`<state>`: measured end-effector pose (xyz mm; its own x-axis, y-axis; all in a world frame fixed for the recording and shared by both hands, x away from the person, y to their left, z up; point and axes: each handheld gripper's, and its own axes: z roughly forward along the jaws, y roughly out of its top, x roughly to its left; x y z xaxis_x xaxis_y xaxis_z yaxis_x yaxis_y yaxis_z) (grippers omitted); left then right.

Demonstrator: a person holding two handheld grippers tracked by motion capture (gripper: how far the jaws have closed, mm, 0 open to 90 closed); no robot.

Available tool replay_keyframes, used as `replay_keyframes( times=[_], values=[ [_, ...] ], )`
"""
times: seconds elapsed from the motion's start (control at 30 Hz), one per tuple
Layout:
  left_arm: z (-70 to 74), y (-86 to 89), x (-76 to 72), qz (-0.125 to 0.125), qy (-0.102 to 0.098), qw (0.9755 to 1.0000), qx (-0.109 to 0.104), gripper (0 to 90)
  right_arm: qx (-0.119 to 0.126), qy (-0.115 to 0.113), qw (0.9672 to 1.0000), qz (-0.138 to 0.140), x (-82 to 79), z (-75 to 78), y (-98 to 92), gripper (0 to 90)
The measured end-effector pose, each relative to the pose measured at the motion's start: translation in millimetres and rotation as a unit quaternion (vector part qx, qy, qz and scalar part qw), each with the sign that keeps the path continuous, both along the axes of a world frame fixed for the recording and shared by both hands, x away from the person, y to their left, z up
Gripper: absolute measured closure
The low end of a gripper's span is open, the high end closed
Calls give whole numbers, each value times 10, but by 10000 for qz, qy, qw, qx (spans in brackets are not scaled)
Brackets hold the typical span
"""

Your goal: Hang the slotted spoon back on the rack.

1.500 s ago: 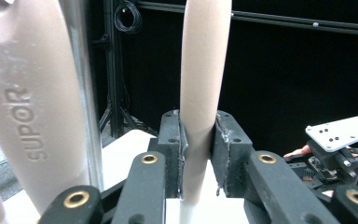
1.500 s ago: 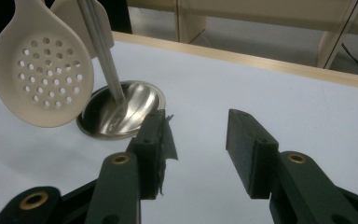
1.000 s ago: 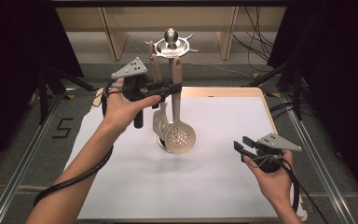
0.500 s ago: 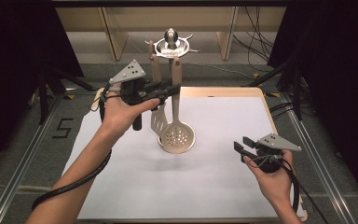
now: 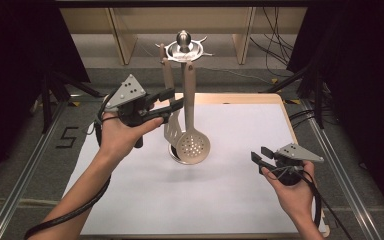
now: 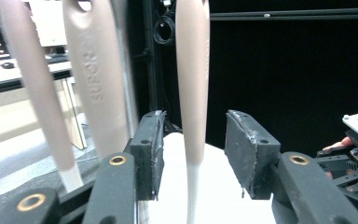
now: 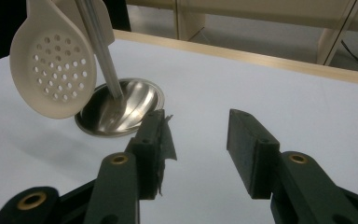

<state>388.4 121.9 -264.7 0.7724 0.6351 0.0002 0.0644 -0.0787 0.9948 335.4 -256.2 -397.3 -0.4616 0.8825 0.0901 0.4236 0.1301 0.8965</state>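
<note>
The right gripper (image 5: 259, 156) rests low near the table's front, hand level, jaws spread and empty. Farther off, the raised left gripper (image 5: 172, 100) has just been opening; the skimmer (image 5: 192, 146) handle hangs between its spread pads, unpinched, on the rack (image 5: 183, 47).

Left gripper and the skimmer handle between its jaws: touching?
Apart. The left gripper view shows the left gripper with jaws just opening, and a gap on each side of the skimmer handle.
</note>
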Motion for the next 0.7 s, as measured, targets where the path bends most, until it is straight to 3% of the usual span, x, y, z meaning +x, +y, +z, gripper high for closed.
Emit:
replay_keyframes(
  times=[0.17, 0.23, 0.27, 0.33, 0.37, 0.4, 0.5, 0.6, 0.7],
  values=[
    [-72, 85, -64, 97, 10, 10000, 0, 543, -244, -204, 9995, 9, 16, 2, -26, 575],
    [-95, 114, -89, 129, 22, 9999, -19, 541, -86, 12, 10000, 24, -2, 7, -4, 574],
    [-106, 127, -100, 142, 11, 9999, -33, 540, -201, -102, 9997, 13, 6, 7, -18, 573],
    [-126, 156, -123, 198, -46, 9998, -11, 538, -132, -250, 9996, -64, 16, -8, -1, 572],
    [-137, 171, -132, 209, -58, 9998, 15, 537, 10, -123, 9999, -115, 0, -8, 22, 571],
    [-149, 183, -143, 233, -61, 9997, 26, 536, -19, 31, 10000, -71, -14, 8, 15, 570],
    [-198, 223, -171, 282, -68, 9996, 10, 534, -100, 39, 9999, -30, -14, 15, -2, 569],
    [-259, 269, -196, 357, -92, 9993, 40, 530, -219, -119, 9997, 7, 5, 6, -24, 567],
    [-341, 322, -220, 438, -92, 9990, 88, 529, -110, -24, 9999, 6, -1, 7, -11, 566]
  ],
)
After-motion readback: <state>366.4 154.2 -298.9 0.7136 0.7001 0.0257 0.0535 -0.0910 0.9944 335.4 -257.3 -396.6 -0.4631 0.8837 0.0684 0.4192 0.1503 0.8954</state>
